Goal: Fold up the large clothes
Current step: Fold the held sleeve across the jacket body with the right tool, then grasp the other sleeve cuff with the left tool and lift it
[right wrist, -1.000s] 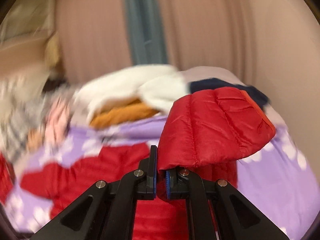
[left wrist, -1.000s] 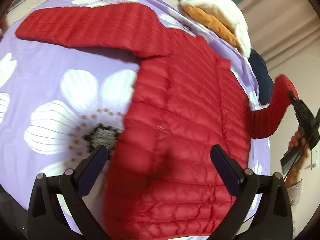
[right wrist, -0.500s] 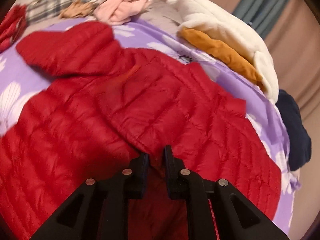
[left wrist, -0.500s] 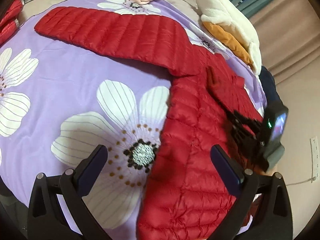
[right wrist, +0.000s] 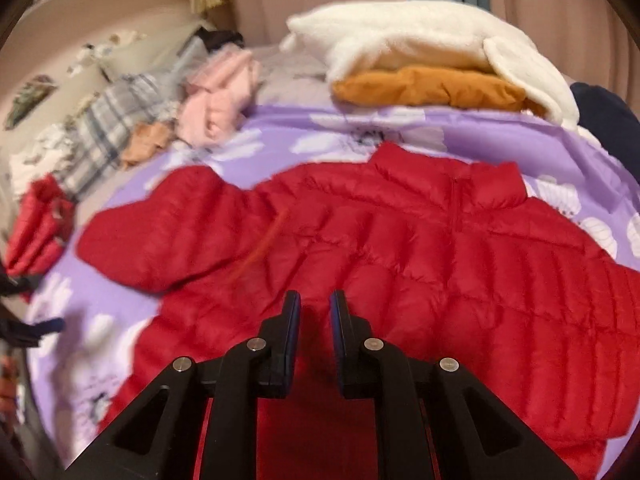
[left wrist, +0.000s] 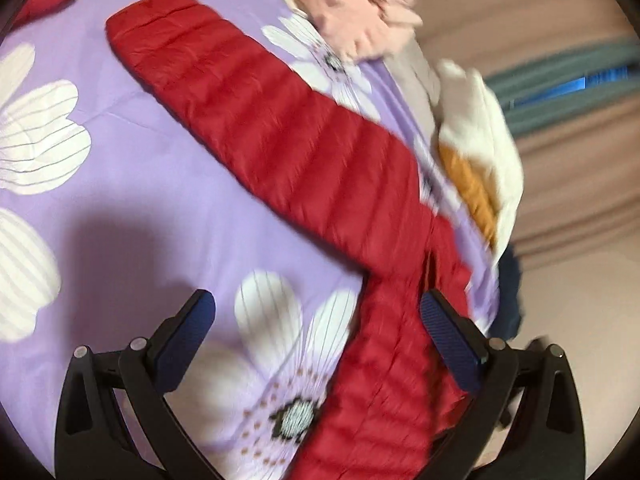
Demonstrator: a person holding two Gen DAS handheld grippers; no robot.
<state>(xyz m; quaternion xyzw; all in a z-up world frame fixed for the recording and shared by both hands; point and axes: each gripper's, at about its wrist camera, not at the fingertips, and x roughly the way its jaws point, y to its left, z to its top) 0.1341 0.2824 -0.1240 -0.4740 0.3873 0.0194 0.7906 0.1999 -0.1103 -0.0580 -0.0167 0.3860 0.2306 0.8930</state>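
Observation:
A red quilted puffer jacket (right wrist: 420,256) lies flat on a purple flowered bedsheet (right wrist: 280,128), collar toward the far side. One sleeve is folded across its front; the other sleeve (left wrist: 280,128) stretches out over the sheet (left wrist: 140,184) in the left wrist view. My left gripper (left wrist: 316,312) is wide open and empty, above the sheet beside the jacket's side edge. My right gripper (right wrist: 315,308) is slightly open and empty, just above the jacket's lower front.
A white fleece on an orange garment (right wrist: 432,60) and a navy item (right wrist: 608,120) lie at the far right. Pink (right wrist: 216,96), plaid (right wrist: 108,128) and tan clothes lie at the far left, with another red piece (right wrist: 36,228) at the left edge.
My right gripper carried the right sleeve over the jacket's front, let it go and opened slightly. My left gripper swung left toward the outstretched sleeve, staying open.

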